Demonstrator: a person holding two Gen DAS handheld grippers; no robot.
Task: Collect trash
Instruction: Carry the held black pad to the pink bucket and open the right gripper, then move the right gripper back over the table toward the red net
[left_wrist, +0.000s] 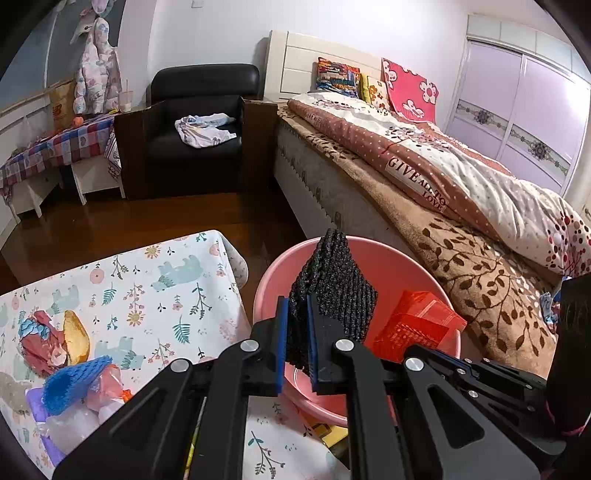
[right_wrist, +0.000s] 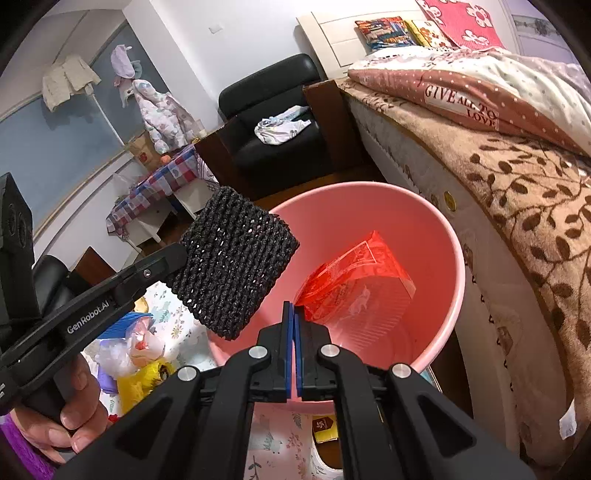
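My left gripper (left_wrist: 297, 306) is shut on a black foam net sleeve (left_wrist: 330, 291), held over the rim of a pink bin (left_wrist: 417, 258). From the right wrist view the same black sleeve (right_wrist: 234, 266) hangs from the left gripper (right_wrist: 177, 260) at the left edge of the pink bin (right_wrist: 448, 251). A red transparent plastic box (right_wrist: 354, 284) lies inside the bin, also seen as the red box (left_wrist: 417, 325). My right gripper (right_wrist: 294, 314) is shut with nothing between its blue pads, above the bin's near rim.
A table with a floral cloth (left_wrist: 147, 280) stands left of the bin and carries more trash: a blue foam net (left_wrist: 74, 384), a bread-like piece (left_wrist: 75, 336), clear wrappers (left_wrist: 74, 424), a yellow wrapper (right_wrist: 142, 382). A bed (left_wrist: 461, 206) runs along the right. A black armchair (left_wrist: 199, 122) stands behind.
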